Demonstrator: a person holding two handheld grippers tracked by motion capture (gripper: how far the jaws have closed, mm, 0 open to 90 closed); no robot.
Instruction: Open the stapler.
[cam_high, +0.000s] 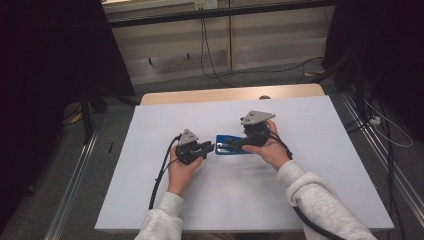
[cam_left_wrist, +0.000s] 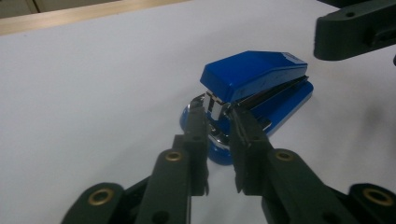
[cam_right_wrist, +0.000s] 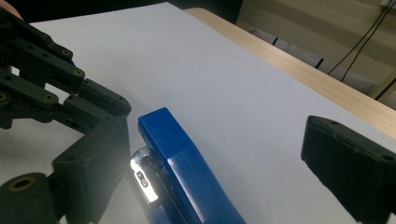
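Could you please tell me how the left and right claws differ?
The left claw has narrow jaws pinching the metal nose of the blue plastic stapler; the right claw has wide jaws gripping nothing. The left claw is at the stapler's front, the right claw near its rear. Both are black.

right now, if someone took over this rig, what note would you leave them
Left gripper: jaws nearly shut on the metal front end of the blue stapler, at the mouth under its top arm; whether the pads actually press on it I can't tell.
Right gripper: jaws wide open, straddling the stapler's body without touching it.
Stapler: lying flat on the white table, between both hands, near the middle.
Done: both grippers brought to the stapler.
Left: probably close the right jaws on the body, then work it; nothing lifted yet.
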